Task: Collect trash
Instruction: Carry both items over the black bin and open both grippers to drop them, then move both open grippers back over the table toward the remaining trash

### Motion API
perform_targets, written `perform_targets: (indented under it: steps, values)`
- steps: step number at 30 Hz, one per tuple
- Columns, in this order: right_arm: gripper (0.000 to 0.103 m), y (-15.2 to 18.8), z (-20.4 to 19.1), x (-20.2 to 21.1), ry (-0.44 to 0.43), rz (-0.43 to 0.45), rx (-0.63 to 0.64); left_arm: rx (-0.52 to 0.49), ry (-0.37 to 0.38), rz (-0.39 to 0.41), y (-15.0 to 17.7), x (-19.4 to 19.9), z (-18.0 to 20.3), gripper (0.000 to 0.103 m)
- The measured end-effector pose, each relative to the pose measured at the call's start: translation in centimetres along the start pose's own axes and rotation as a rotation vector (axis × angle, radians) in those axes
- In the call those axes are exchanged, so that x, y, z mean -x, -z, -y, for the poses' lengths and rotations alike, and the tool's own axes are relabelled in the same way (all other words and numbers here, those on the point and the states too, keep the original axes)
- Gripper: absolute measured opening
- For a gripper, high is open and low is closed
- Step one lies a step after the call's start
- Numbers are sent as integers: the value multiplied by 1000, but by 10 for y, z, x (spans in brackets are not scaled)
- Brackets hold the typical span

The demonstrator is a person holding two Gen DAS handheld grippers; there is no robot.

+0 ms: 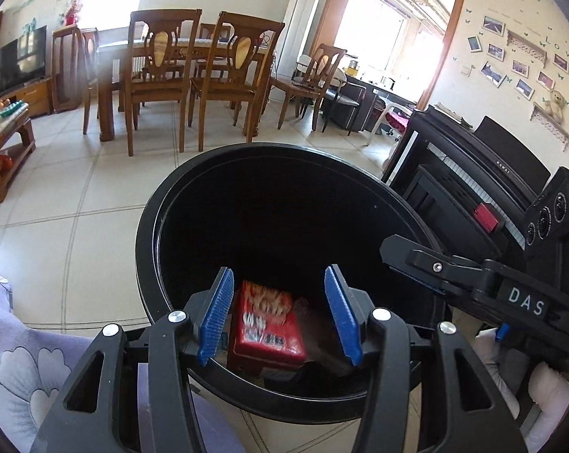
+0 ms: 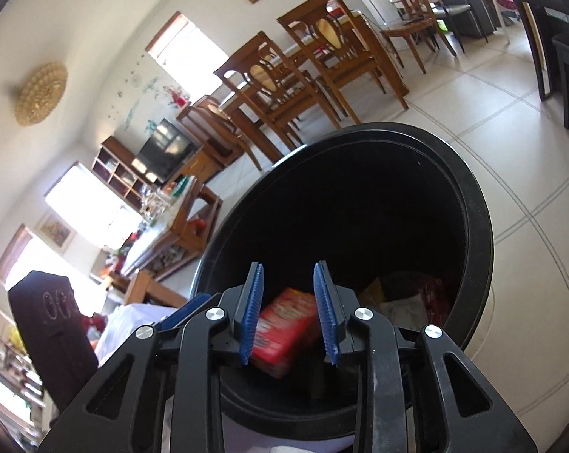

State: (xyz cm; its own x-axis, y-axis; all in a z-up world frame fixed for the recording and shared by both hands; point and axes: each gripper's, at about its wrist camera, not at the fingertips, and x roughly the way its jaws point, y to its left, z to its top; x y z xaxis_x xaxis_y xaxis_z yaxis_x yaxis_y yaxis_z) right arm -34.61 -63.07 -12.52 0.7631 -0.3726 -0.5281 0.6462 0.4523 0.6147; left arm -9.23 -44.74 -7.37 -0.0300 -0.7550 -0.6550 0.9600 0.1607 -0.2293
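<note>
Both tools hang over the mouth of a round black bin [image 1: 284, 173] that stands on the pale tiled floor [image 1: 76, 226]. The left tool [image 1: 278, 317] has its blue-padded fingers [image 1: 218, 315] spread wide, with nothing between them. Past the gap a red snack box [image 1: 267, 326] shows inside the bin, toward its near wall at 6 o'clock, clear of both pads and slightly blurred.

The right tool [image 2: 288, 313] reaches in from 3 o'clock in the left view, where it appears as a black arm [image 1: 454, 271] across the bin's rim. Its own camera shows its fingers [image 2: 252, 313] apart too, and the same red box [image 2: 286, 332] blurred in the opening, tilted, with no pad plainly touching it. Whether it has landed I cannot tell. Other crumpled wrappers [image 2: 416, 302] lie in the bin at about 3 o'clock from the box.

Beyond the bin, at 12 o'clock, stand wooden dining chairs [image 1: 159, 75] around a desk [image 1: 107, 56]. A black piano [image 1: 473, 173] sits at 2 o'clock.
</note>
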Motion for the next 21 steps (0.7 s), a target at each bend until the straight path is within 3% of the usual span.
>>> perform_targets:
  steps: [9,11,12,16,21]
  values:
    - [31,4,-11,14,-11,38,47,-23,-17,41,5,31,4,51]
    - [40,8,-17,19,-18,52,80,-16,-33,57,9,47,0,51]
    - [44,10,-21,20,-23,59,101,-11,-46,65,12,57,-3,51]
    - [44,25,-50,21,-47,54,216,25,-109,107,32,107,-25,51]
    - [53,60,-99,3,-120,-56,390,88,-246,146,76,186,-66,59]
